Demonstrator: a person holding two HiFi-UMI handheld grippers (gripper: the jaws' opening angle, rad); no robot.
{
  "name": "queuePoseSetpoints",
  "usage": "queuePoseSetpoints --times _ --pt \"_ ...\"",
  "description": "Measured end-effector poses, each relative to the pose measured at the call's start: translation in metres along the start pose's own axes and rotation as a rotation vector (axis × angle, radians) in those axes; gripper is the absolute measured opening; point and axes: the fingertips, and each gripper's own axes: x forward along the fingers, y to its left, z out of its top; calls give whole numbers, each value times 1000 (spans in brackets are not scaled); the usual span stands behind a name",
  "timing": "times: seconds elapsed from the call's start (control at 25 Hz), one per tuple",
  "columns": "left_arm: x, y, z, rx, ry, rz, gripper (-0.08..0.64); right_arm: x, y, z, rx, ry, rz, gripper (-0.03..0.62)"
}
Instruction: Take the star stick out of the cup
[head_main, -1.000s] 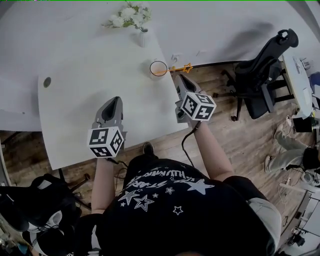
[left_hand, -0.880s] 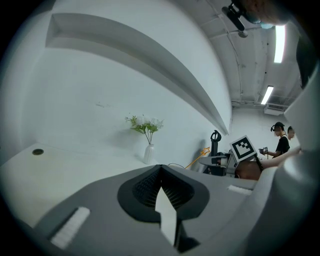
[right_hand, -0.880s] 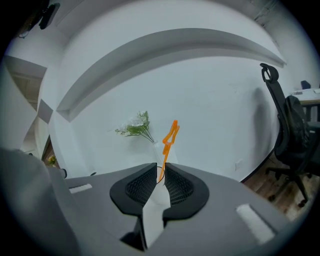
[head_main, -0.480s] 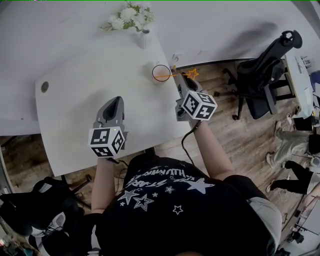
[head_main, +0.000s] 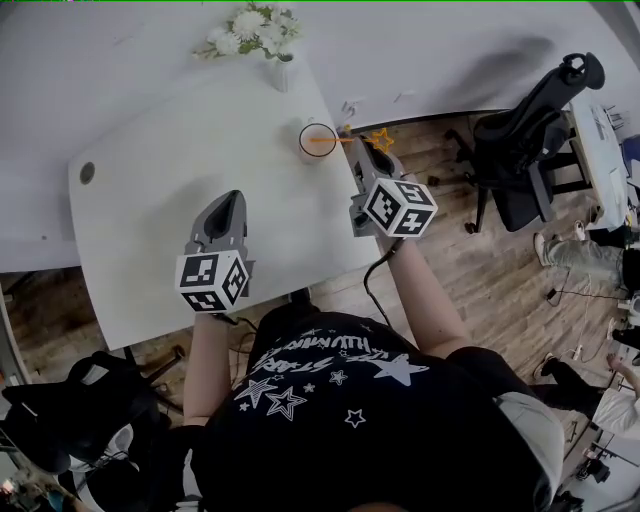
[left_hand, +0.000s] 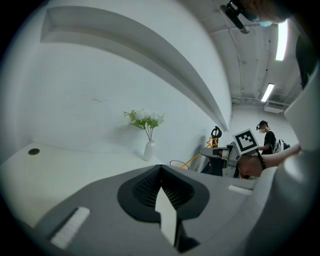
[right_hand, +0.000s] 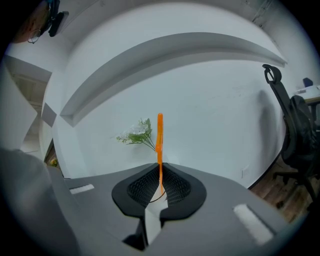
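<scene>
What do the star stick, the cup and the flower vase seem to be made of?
Star stick: thin, uniform orange, slightly glossy, likely plastic. Cup: see-through, mostly a dark rim against the table, so clear plastic or glass; can't tell which. Vase: opaque white, smooth, probably ceramic.

- Right gripper (right_hand: 159, 167): the jaws are closed together, with the thin orange star stick (right_hand: 160, 140) pinched between the ribbed pads (right_hand: 176, 186).
- The star stick stands upright from the jaw tips, straight up the middle of the view; its top end shows only as a narrow edge.
- White flowers (right_hand: 136, 131) with green leaves sit behind, just left of the stick.
- A pale wall with a curved ledge (right_hand: 165, 47) fills the background.
- A black office chair (right_hand: 295, 135) stands at the right edge, on wooden floor (right_hand: 270, 184).
</scene>
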Motion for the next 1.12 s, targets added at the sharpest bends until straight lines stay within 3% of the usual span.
queuePoseSetpoints --times 0.16,0.36,0.68,1.12 --pt "-15 -8 -7 6 -10 14 3 -14 2 4 -1 -25 16 32" --pt "-24 -8 10 10 -35 35 3 -18 13 30 0 -67 46 32" --pt "-55 -47 17 42 -69 51 3 -68 16 59 -4 -148 76 32" --pt "-110 -107 8 69 -98 60 3 -148 21 52 -9 -142 117 32"
